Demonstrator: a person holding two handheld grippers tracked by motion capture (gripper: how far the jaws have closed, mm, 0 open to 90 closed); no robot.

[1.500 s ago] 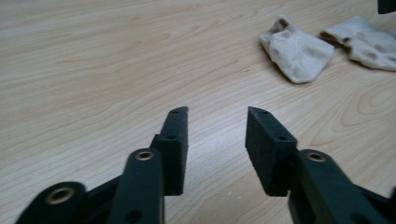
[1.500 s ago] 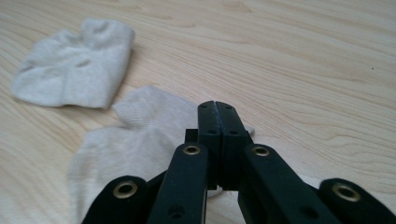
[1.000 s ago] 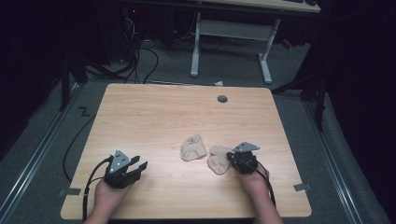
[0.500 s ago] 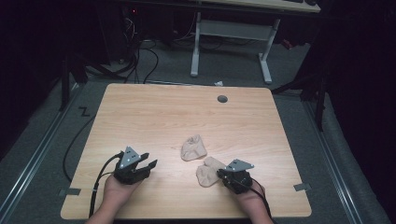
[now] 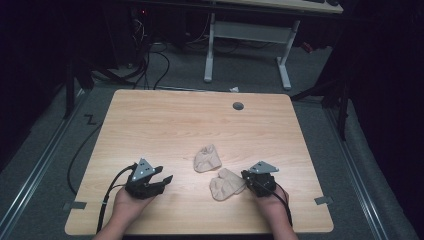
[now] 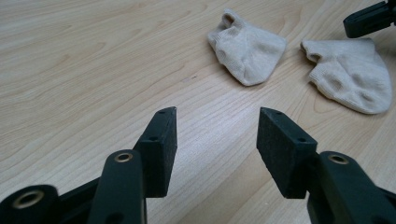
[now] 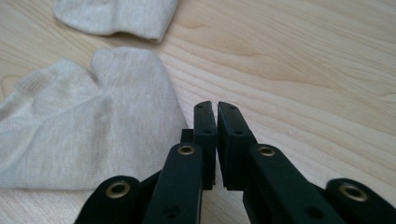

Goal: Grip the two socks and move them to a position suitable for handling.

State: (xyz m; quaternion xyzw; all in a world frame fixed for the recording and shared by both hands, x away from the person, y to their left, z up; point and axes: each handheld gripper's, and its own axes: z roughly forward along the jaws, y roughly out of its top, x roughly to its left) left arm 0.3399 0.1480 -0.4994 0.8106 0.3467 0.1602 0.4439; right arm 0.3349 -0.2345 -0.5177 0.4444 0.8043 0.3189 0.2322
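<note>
Two beige ankle socks and two handheld black two-jaw grippers, listed view by view.

- High view: light wooden rectangular table (image 5: 165,120) with a small round grey grommet (image 5: 238,105) near its far edge.
- High view: first beige knitted sock (image 5: 207,158) lies bunched at the table's middle; second beige knitted sock (image 5: 225,184) lies just beside it, nearer the person, apart from it by a narrow gap.
- High view: left gripper (image 5: 162,181) in the person's left hand (image 5: 130,202), low over the near left of the table, well apart from both socks.
- High view: right gripper (image 5: 245,178) in the person's right hand (image 5: 270,205), its tips at the second sock's right edge.
- Left gripper view: left gripper (image 6: 217,144) jaws spread wide, having just been opening, bare wood between them; first sock (image 6: 247,46) and second sock (image 6: 348,74) lie ahead, up and to the right.
- Right gripper view: right gripper (image 7: 216,112) jaws pressed together with only a thin slit, nothing seen between the pads; second sock (image 7: 84,126) lies touching or just beside the left jaw; first sock (image 7: 116,16) beyond it.
</note>
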